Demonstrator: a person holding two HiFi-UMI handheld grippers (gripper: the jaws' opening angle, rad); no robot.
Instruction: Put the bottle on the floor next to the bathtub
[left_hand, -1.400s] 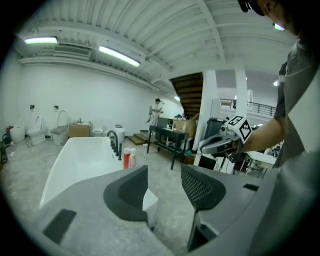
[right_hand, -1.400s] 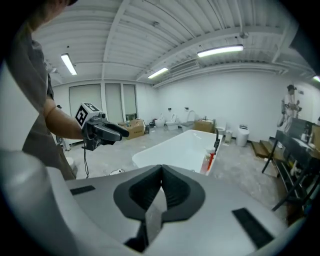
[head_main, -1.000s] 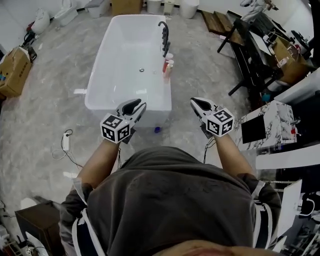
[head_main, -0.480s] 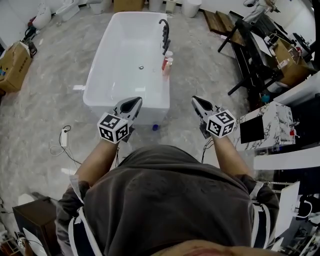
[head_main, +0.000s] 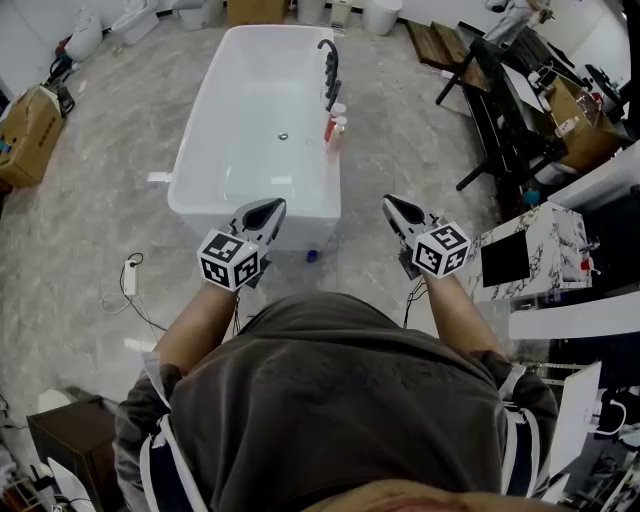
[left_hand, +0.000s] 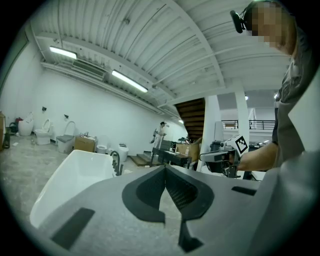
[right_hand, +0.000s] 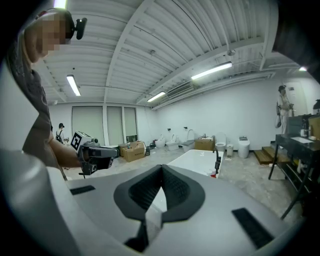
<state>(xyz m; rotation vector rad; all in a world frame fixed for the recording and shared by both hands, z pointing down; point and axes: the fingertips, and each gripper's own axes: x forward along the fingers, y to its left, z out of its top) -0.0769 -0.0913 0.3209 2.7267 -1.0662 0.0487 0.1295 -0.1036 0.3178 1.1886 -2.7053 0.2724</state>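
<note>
A white bathtub (head_main: 250, 150) stands on the grey marble floor ahead of me. On its right rim, below the black faucet (head_main: 328, 68), stand a red bottle (head_main: 328, 128) and a pale pink bottle (head_main: 341, 127). My left gripper (head_main: 270, 209) hovers over the tub's near end, jaws shut with nothing between them. My right gripper (head_main: 391, 205) hangs over the floor to the tub's right, also shut and empty. In the left gripper view the tips (left_hand: 165, 167) meet, with the tub (left_hand: 70, 175) to the left. The right gripper view shows shut tips (right_hand: 161, 167) and the tub (right_hand: 192, 160) beyond.
A cardboard box (head_main: 27, 135) sits at the far left. A black rack (head_main: 500, 110) and a marble-faced block (head_main: 540, 245) stand on the right. A power strip with cable (head_main: 130, 283) lies left of me; a small blue thing (head_main: 311, 256) lies by the tub's near end.
My left gripper's jaws have closed. Both grippers have stayed almost in the same place; the view has shifted slightly.
</note>
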